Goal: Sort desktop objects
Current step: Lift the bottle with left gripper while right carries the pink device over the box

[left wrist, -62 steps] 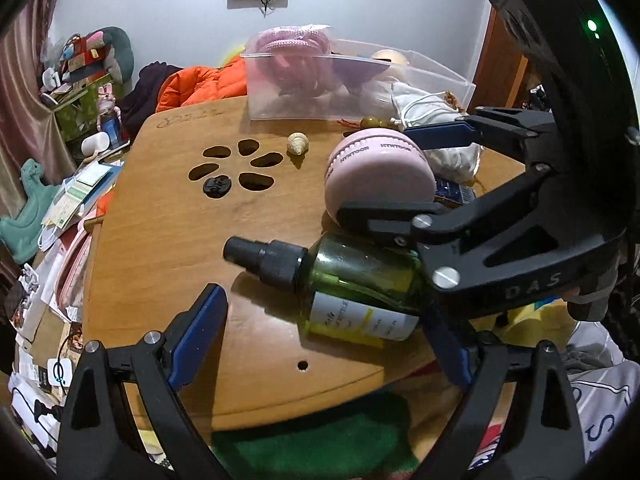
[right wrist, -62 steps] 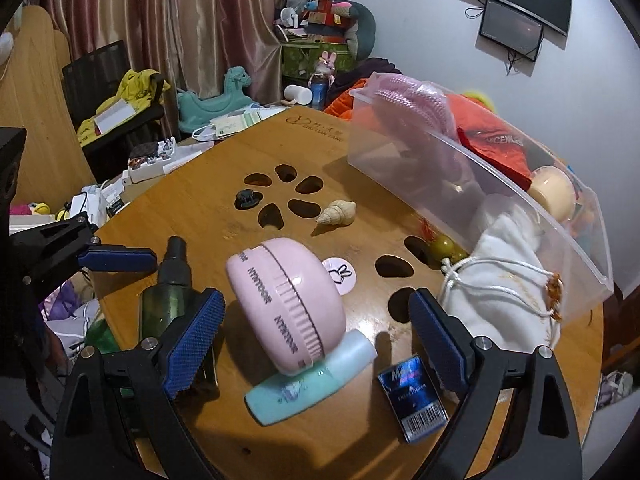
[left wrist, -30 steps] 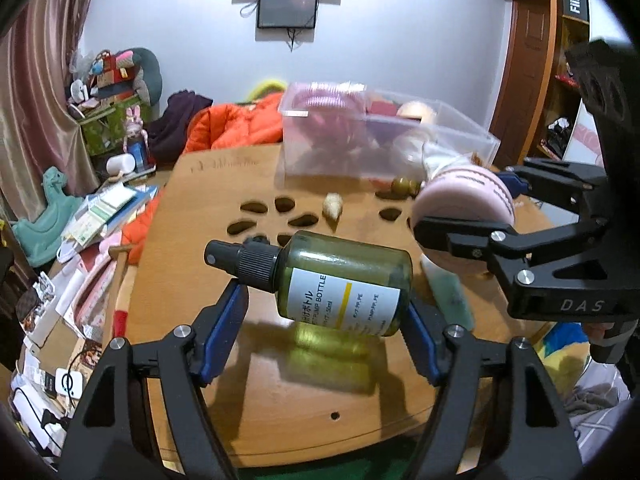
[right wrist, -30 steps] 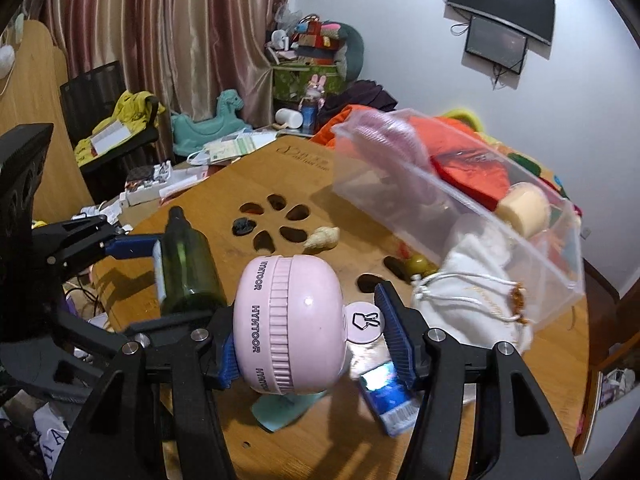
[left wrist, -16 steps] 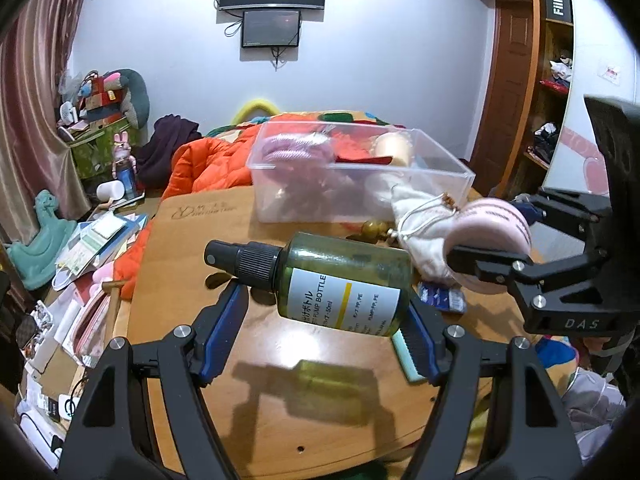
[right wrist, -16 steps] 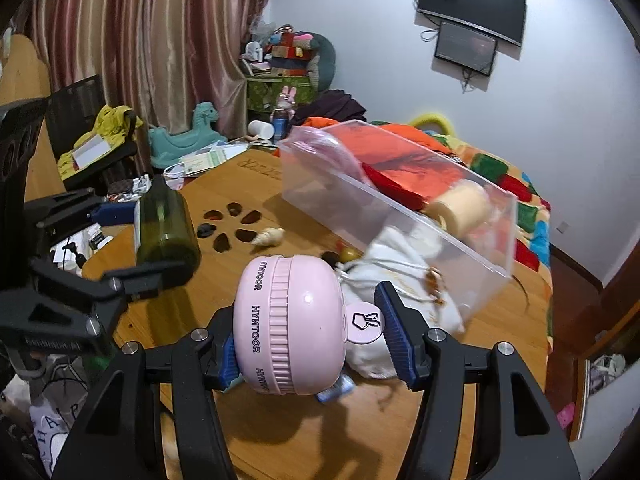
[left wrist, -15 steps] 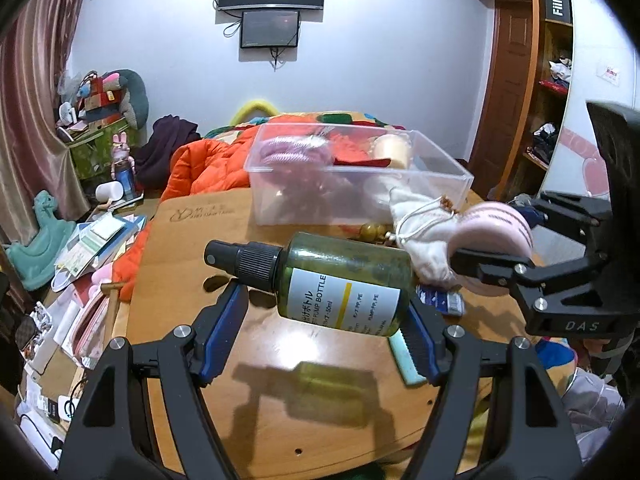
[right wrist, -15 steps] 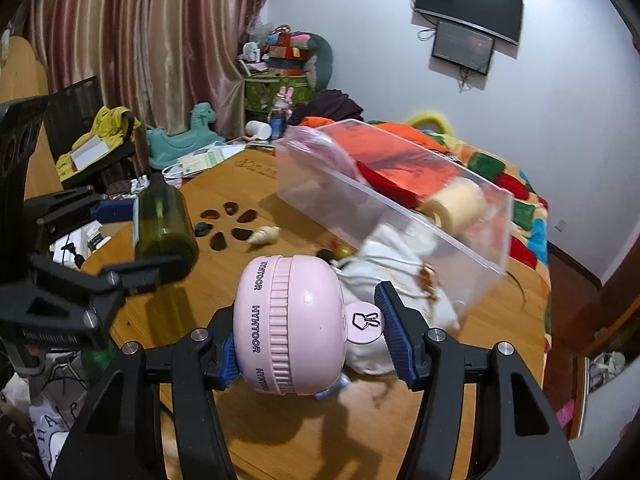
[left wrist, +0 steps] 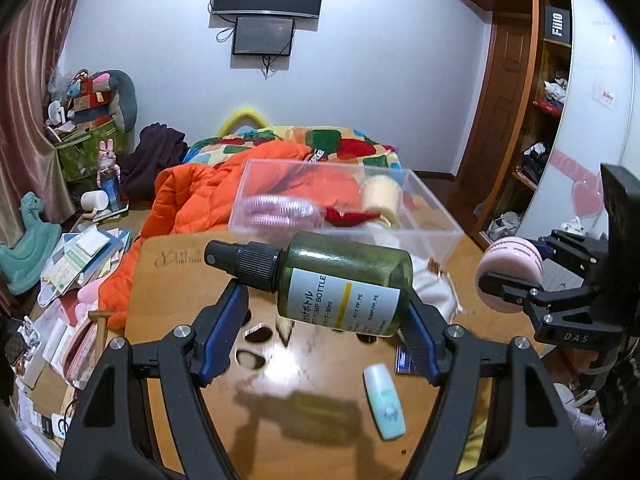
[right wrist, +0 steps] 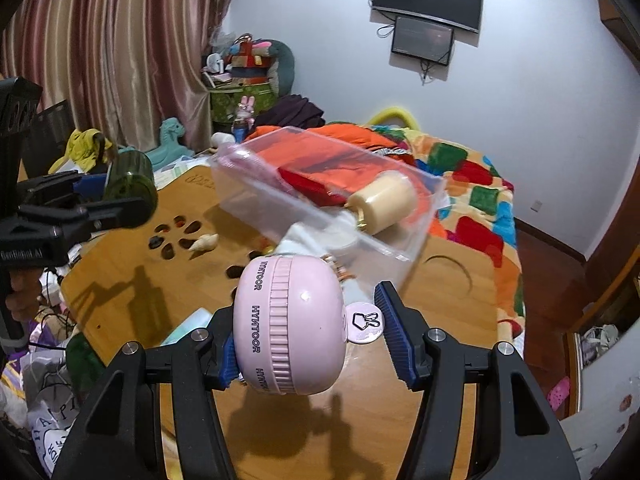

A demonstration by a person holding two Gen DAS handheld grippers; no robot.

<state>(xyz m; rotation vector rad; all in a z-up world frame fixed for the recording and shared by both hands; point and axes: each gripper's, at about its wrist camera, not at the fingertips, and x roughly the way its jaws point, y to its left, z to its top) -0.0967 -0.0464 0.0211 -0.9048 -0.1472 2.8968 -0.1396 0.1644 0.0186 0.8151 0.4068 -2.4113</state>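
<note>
My left gripper is shut on a green spray bottle with a black pump head, held sideways above the wooden table. My right gripper is shut on a round pink case with a bunny tag, also lifted off the table. The clear plastic bin stands just ahead of both, holding a cream roll, a pink ribbed thing and red items. From the left wrist view the pink case hangs at the right; from the right wrist view the bottle hangs at the left.
On the table lie a pale blue tube, a small blue box, a shell and a white drawstring pouch. Flower-shaped cutouts pierce the tabletop. An orange jacket and bed lie beyond; clutter fills the floor at left.
Both grippers have risen with their objects and moved toward the clear bin, which now looks nearer and lower in both views. Neither grip has changed.
</note>
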